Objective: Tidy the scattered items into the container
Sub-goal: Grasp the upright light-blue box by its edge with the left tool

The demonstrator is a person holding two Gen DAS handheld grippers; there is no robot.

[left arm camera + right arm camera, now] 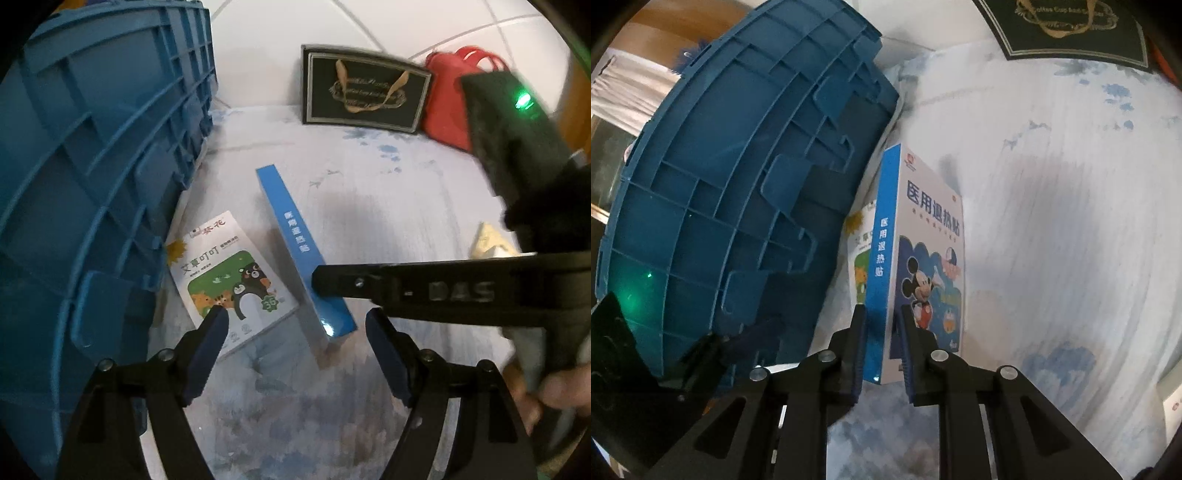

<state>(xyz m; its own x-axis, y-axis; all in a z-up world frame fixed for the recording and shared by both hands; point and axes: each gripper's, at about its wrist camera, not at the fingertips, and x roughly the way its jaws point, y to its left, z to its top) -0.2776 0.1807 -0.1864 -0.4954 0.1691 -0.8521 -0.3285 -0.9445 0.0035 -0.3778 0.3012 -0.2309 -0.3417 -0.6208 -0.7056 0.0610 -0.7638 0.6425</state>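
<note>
A white tiled wall [369,26] rises at the top of the frame behind a table [406,206] covered in pale, blue-flecked cloth.

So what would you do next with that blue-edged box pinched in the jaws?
Probably lift it up and over the rim of the blue crate. The right gripper is shut on the Mickey Mouse box, which stands on edge right beside the crate wall, and the left gripper hangs open and empty nearby.
</note>
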